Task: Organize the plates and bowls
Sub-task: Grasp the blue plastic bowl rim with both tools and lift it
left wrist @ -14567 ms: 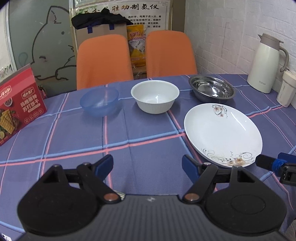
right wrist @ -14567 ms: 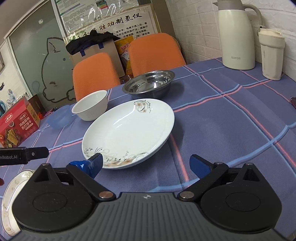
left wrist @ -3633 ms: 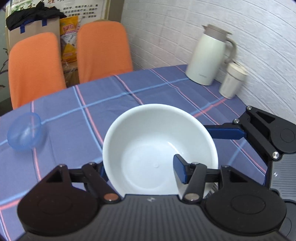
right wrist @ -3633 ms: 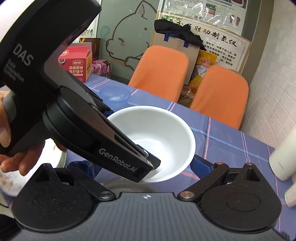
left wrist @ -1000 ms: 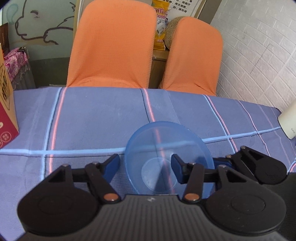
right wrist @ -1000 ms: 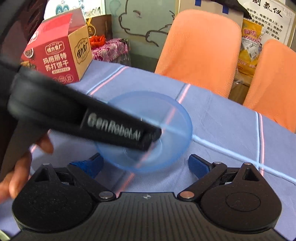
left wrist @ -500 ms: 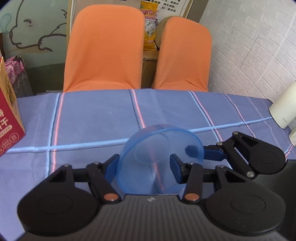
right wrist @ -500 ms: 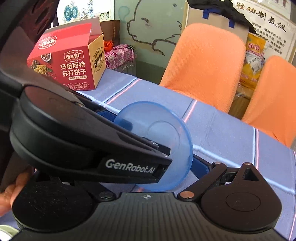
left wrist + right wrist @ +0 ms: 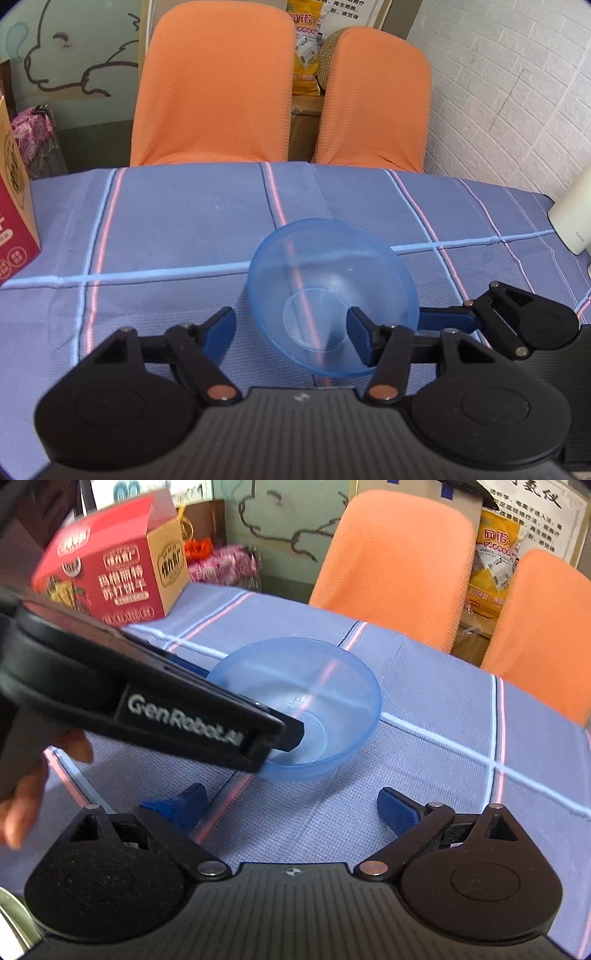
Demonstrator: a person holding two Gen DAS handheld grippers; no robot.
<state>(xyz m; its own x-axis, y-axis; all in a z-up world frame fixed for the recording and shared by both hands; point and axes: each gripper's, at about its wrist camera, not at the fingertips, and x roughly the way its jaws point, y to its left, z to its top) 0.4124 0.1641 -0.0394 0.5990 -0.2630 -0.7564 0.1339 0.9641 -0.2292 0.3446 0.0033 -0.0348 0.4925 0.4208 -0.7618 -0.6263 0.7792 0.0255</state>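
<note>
A translucent blue bowl (image 9: 332,280) sits upright on the blue checked tablecloth (image 9: 166,221), close in front of both cameras. My left gripper (image 9: 291,323) is open and straddles the bowl's near wall. One of its fingertips (image 9: 291,734) is inside the bowl, and the other stays outside, a small gap from the wall. My right gripper (image 9: 288,806) is open and empty, just short of the blue bowl (image 9: 303,701). In the left wrist view one of its fingers (image 9: 443,318) reaches the bowl's right side.
A red biscuit box (image 9: 107,576) stands at the table's left. Two orange chairs (image 9: 214,92) stand behind the far edge. A white thermos (image 9: 572,221) is at the right. A hand (image 9: 22,794) holds the left gripper. A plate rim (image 9: 11,915) shows at the lower left.
Half a second ago the blue bowl was tipped up on its edge against the left gripper; now it is level again. The left fingers have spread slightly. The right gripper has drawn back a little.
</note>
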